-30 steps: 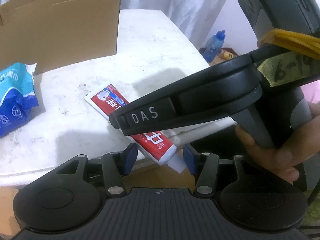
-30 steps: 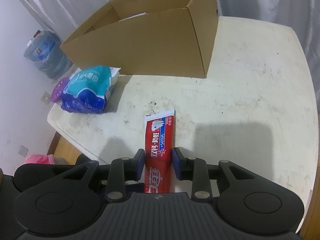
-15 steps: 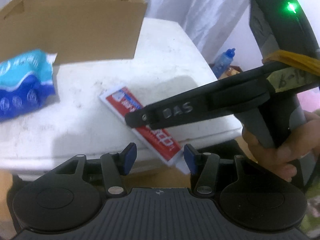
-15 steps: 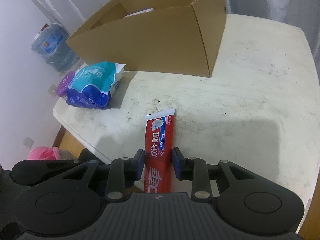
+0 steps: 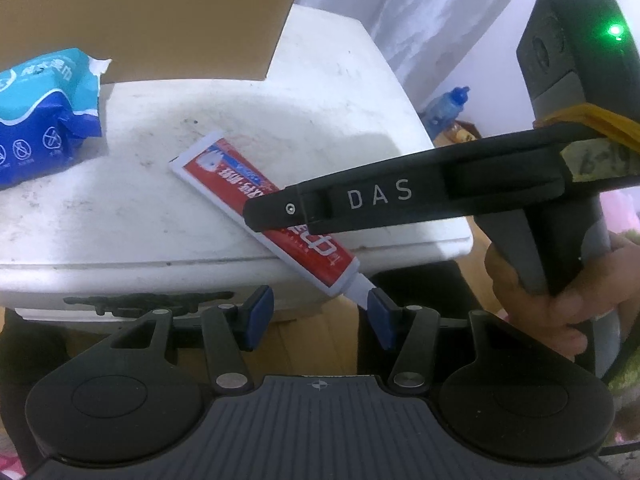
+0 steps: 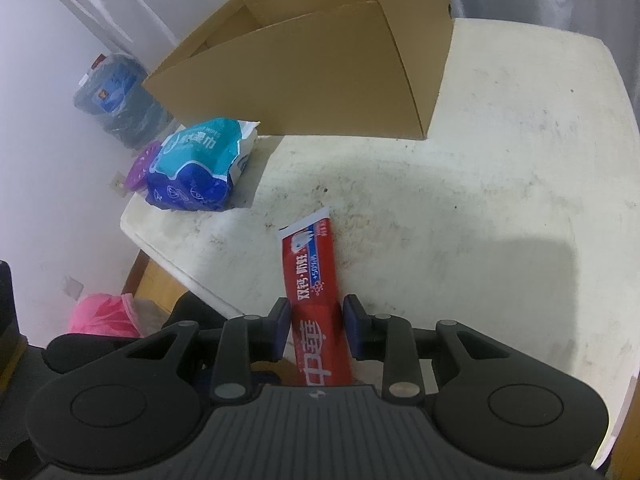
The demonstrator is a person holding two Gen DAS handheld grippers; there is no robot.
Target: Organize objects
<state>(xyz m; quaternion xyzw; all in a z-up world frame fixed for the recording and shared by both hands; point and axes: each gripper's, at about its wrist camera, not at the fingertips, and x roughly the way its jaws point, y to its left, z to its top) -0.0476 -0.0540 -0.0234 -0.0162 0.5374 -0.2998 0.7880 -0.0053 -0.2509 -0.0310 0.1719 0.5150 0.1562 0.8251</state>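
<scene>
Red toothpaste tube (image 6: pixel 316 300) is clamped level by the right gripper (image 6: pixel 316 320) over the table (image 6: pixel 500 184) edge; the left gripper (image 5: pixel 316 312) is held wide apart, empty.

Red toothpaste tube (image 6: pixel 316 280), blue-teal wipes pack (image 6: pixel 198 164), brown cardboard box (image 6: pixel 320 76).

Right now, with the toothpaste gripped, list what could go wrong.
1. The right tongs pinch the toothpaste tube near its cap end, so the long front may droop or twist.
2. The cardboard box wall is high; the tube could catch its rim.
3. The left tongs hang open beside the tube's cap and may bump it.
</scene>
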